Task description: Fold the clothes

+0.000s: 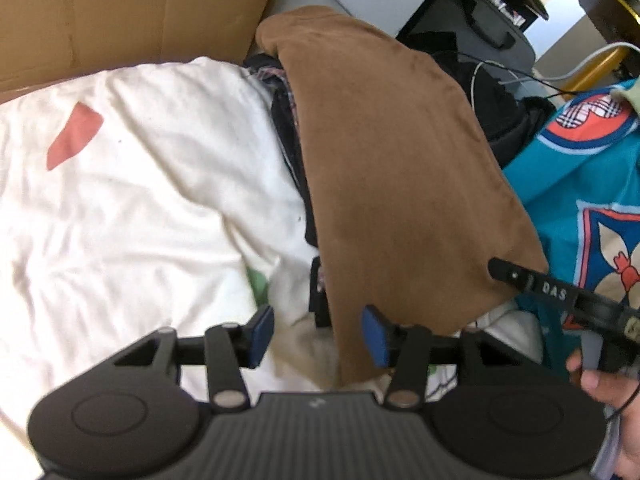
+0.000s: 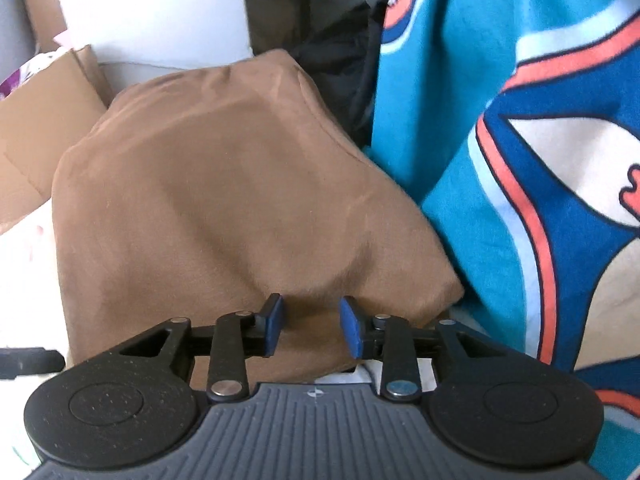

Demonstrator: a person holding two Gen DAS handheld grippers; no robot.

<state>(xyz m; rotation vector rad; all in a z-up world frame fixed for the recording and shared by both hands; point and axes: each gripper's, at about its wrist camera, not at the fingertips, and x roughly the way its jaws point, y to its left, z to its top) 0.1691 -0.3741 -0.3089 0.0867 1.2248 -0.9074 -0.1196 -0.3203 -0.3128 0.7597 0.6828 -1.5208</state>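
Observation:
A brown folded garment (image 1: 392, 168) lies on top of a pile of clothes, over dark plaid cloth (image 1: 288, 120). My left gripper (image 1: 318, 336) is open at the garment's near left edge. Its right pad lies against the brown cloth and its left pad is over white cloth. From the right, a black finger (image 1: 516, 274) of my right gripper rests on the garment's near corner. In the right wrist view the right gripper (image 2: 312, 326) is open over the near edge of the brown garment (image 2: 240, 184). Brown cloth shows in the gap, and the pads do not press on it.
A white garment (image 1: 132, 184) with a red patch spreads to the left. A teal printed cloth (image 2: 520, 160) lies to the right. A cardboard box (image 1: 120, 12) stands behind. A black bag (image 1: 488, 28) and cables sit at the back right. A hand (image 1: 608, 396) holds the right gripper.

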